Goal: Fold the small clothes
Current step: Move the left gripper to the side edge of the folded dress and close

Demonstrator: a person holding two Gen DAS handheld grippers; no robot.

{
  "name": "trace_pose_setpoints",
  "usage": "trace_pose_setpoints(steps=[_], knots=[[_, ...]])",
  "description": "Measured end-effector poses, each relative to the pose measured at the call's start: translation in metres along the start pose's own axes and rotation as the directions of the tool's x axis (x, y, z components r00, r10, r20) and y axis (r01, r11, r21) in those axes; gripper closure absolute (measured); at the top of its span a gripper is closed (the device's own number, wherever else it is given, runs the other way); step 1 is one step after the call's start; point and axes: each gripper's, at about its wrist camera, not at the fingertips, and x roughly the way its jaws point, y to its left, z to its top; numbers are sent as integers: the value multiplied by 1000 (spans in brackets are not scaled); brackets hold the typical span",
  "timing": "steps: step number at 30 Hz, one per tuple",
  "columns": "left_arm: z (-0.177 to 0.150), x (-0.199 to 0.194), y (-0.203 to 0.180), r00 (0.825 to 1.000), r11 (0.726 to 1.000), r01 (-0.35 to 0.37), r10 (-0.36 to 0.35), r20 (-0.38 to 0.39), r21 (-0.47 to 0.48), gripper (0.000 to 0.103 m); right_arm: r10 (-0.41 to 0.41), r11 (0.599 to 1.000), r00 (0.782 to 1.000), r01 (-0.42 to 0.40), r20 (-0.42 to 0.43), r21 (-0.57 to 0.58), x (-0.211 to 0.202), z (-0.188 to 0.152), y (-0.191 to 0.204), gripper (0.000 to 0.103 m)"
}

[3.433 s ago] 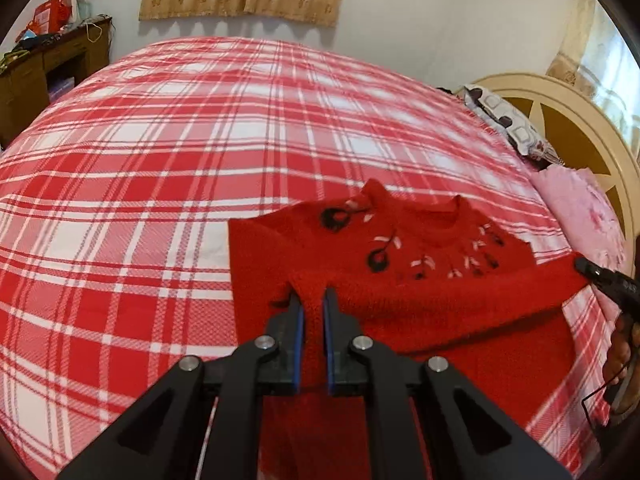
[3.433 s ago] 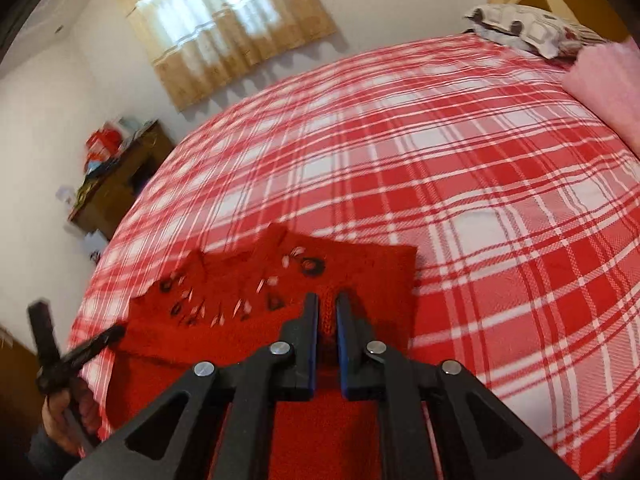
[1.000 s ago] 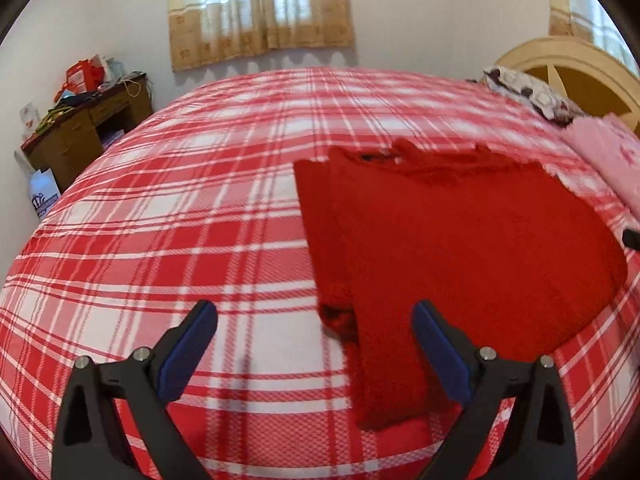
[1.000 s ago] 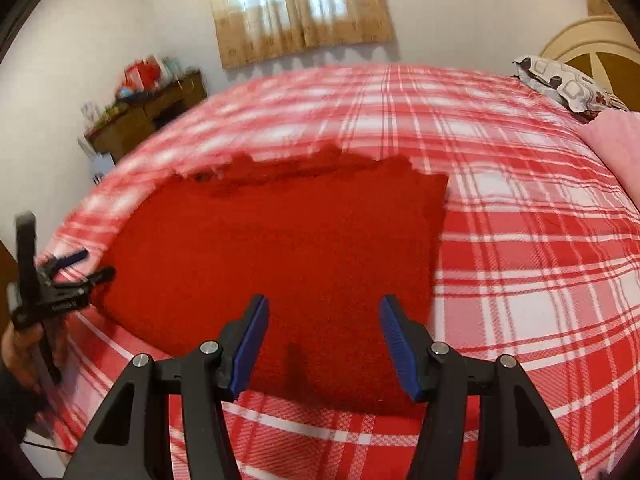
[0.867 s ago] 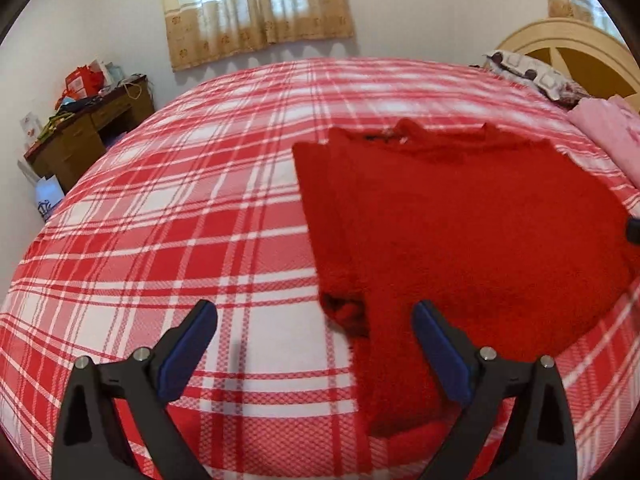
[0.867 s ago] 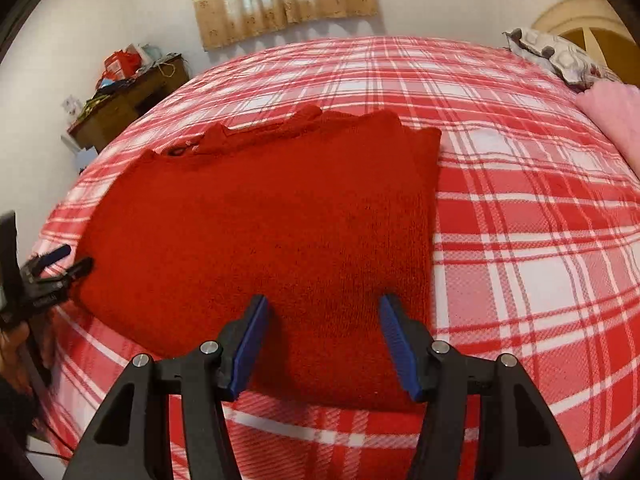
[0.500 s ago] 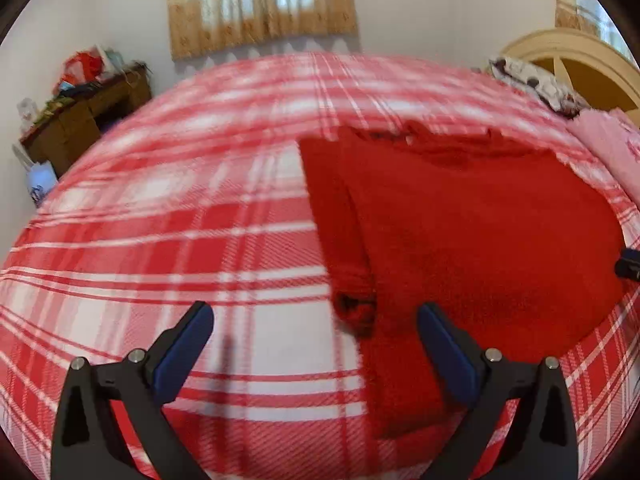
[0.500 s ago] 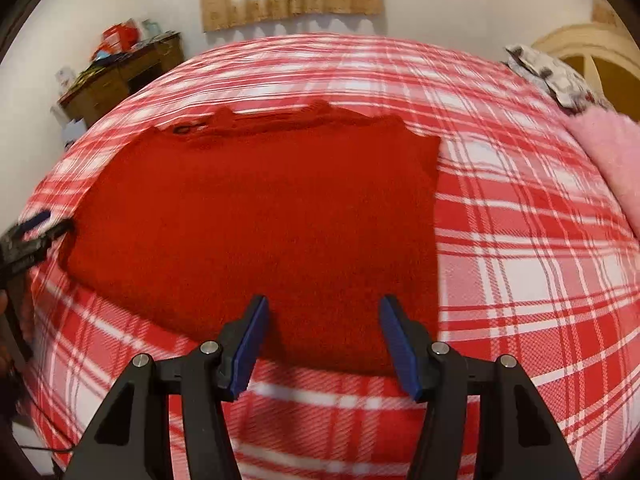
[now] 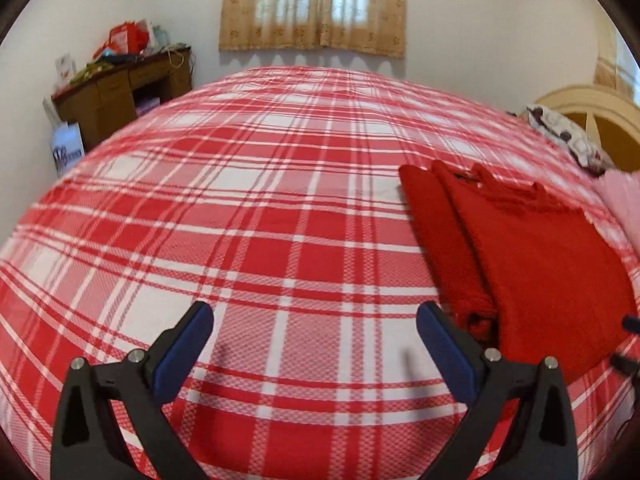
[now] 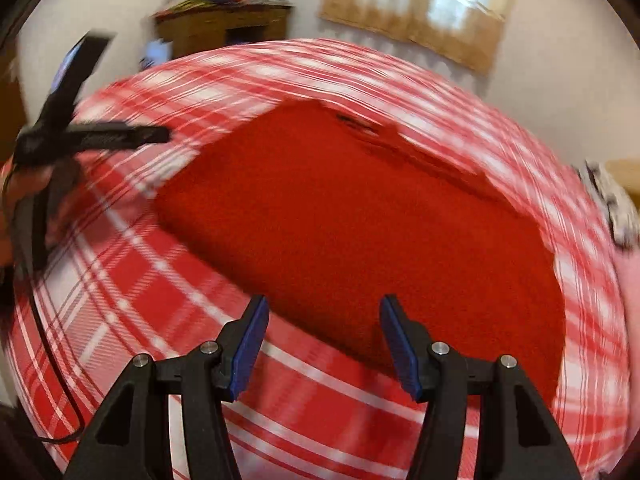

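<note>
A red knit sweater [image 9: 536, 256] lies flat, back side up, on the red and white plaid bed [image 9: 256, 216]. A sleeve [image 9: 448, 248] lies folded along its left edge. My left gripper [image 9: 316, 336] is open and empty over bare bedspread, left of the sweater. In the right wrist view, which is blurred, the sweater [image 10: 360, 216] fills the middle. My right gripper [image 10: 322, 336] is open and empty just above its near edge. The left gripper [image 10: 108, 136] shows at the far left there.
A wooden desk [image 9: 120, 92] with clutter stands against the back wall at left. A curtained window [image 9: 316, 4] is behind the bed. A cream headboard [image 9: 592, 108], a patterned pillow [image 9: 568, 140] and a pink cloth [image 9: 620, 196] are at the right.
Both grippers let go of the sweater, which now lies back side up. My left gripper has swung left off the sweater. My right gripper is moving fast, its view tilted and blurred.
</note>
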Motion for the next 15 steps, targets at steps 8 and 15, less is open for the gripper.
trace_pose_setpoints(steps=[8,15], knots=[[3,3,12,994,991,105,-106,-10,-77,0,20,989,999,-14,39,-145,20,16,59,44],[24,21,4,962,952,267,-272,-15,-149,0,-57,974,995,75,85,-215,29,22,83,44]])
